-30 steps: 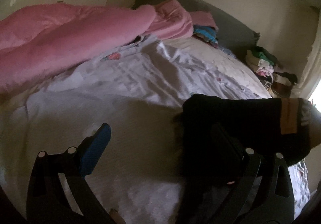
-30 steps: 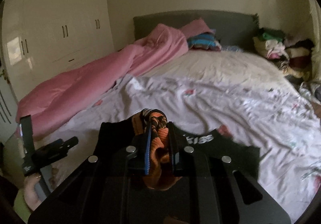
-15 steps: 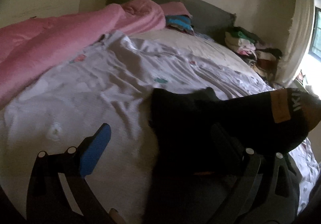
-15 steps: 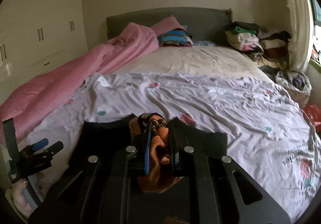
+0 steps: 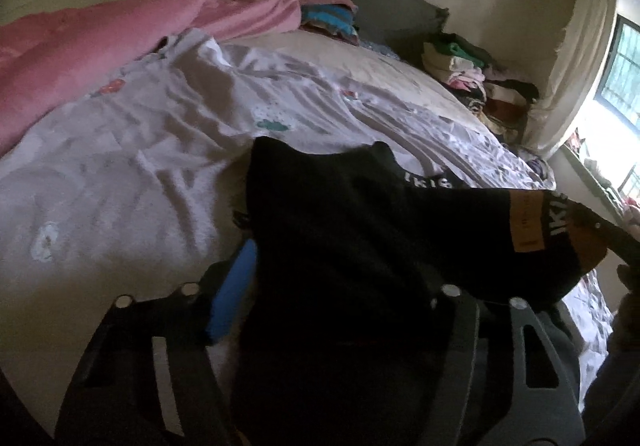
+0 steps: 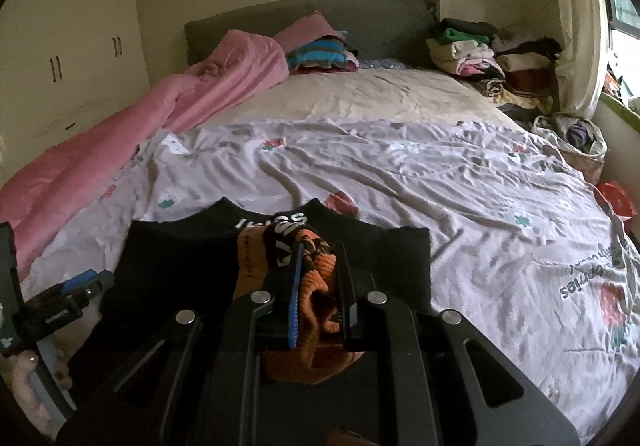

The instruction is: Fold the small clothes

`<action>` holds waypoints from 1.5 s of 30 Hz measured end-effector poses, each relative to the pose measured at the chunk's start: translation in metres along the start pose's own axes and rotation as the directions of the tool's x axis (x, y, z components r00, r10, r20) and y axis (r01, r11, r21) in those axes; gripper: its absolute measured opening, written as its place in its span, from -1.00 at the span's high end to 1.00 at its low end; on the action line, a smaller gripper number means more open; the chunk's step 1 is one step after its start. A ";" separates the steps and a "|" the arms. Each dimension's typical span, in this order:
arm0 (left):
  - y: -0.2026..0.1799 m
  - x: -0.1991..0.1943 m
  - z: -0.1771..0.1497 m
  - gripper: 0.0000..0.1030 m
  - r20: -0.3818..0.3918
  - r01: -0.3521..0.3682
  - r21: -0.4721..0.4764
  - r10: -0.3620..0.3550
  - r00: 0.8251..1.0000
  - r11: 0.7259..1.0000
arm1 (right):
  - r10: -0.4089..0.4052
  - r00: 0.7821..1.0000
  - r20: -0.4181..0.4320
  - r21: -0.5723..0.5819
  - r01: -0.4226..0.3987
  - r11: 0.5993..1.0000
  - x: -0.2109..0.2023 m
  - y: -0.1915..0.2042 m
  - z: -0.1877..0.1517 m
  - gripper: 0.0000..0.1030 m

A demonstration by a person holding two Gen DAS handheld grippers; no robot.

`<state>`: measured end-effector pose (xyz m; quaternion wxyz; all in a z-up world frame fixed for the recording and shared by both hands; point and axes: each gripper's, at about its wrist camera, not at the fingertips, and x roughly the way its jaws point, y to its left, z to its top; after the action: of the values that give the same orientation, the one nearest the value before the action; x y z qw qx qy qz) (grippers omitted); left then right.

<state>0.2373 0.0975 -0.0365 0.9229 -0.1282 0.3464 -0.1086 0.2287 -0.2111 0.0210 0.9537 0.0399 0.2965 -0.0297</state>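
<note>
My right tool [image 6: 318,278] is clamped on the orange end of a black sock [image 6: 180,266], the bunched orange knit pinched between its two fingers, one of them faced with a blue pad. The sock stretches leftward from there over the lower part of the bed, above the white flowered sheet [image 6: 460,206], with another black sock [image 6: 384,246] bearing white lettering lying under it. My left tool [image 5: 340,286] has the other end of the sock between its fingers; the cloth covers the right finger, and only the blue pad of the left one shows, so I cannot tell whether it is closed on the fabric. In the left wrist view the sock [image 5: 360,238] runs out to the right, its orange band near my right tool. A pink blanket [image 6: 120,134] lies along the left side of the bed, and folded clothes [image 6: 472,50] are stacked at the headboard corner.
</note>
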 end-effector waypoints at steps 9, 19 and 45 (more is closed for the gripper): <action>-0.006 0.026 -0.008 0.16 -0.106 0.022 0.025 -0.019 0.994 0.999 | -0.034 0.999 -0.035 0.005 0.034 0.999 0.014 -0.011 -0.008 0.72; -0.008 0.021 -0.008 0.18 -0.110 0.023 0.034 -0.020 0.994 0.999 | -0.129 0.991 -0.029 0.012 0.130 0.991 0.020 -0.023 -0.017 0.42; -0.016 0.029 -0.021 0.30 -0.195 0.011 0.111 0.010 0.981 0.994 | 0.039 0.971 -0.234 -0.123 -0.070 0.990 0.059 0.042 -0.051 0.12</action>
<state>0.2429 0.0711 -0.0644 0.8902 -0.0651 0.4286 -0.1401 0.2521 -0.1663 -0.0517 0.9137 -0.0114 0.4057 0.0208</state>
